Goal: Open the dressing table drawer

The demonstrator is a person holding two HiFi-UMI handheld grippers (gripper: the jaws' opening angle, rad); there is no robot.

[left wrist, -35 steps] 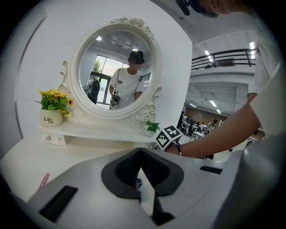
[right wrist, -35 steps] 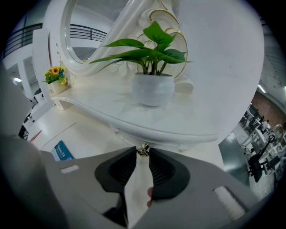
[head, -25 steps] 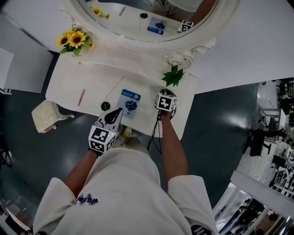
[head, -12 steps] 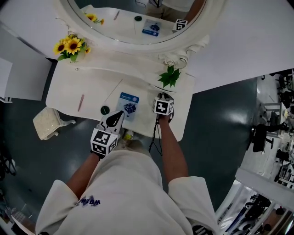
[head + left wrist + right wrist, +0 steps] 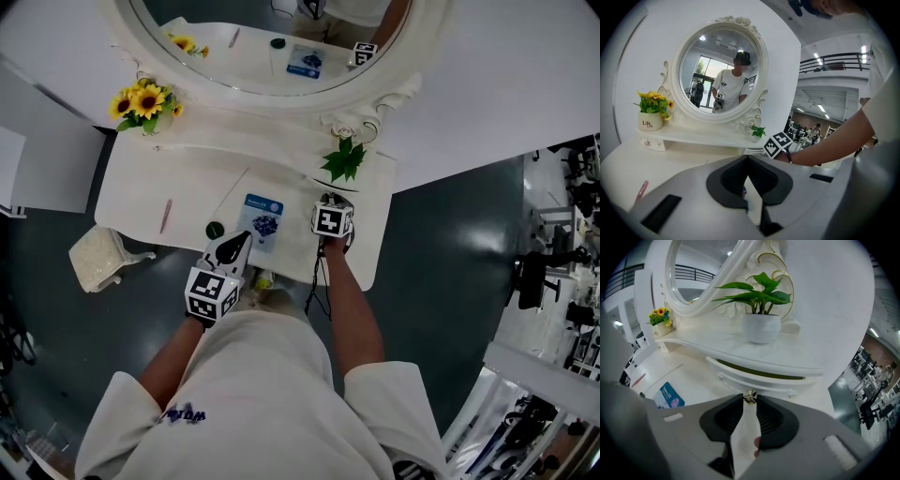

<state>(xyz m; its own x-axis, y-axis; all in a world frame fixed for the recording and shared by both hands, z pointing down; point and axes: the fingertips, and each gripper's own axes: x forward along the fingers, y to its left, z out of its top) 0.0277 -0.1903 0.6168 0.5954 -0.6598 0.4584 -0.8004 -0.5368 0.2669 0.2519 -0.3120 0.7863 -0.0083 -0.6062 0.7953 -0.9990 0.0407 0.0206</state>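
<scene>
Pinching the brass knob [image 5: 750, 396] between the tips of the right gripper [image 5: 749, 401], jaws narrowed onto it. Just ahead of those jaws, the dressing table drawer [image 5: 759, 377], front drawn slightly out, dark gap along its top. Beyond and above, a potted plant [image 5: 761, 319] on the shelf [image 5: 797, 359]; off to the left, a blue packet [image 5: 669, 396]. On the left gripper [image 5: 748, 161], jaws pressed fully together, holding nothing; ahead of it, the oval mirror [image 5: 719, 70].
</scene>
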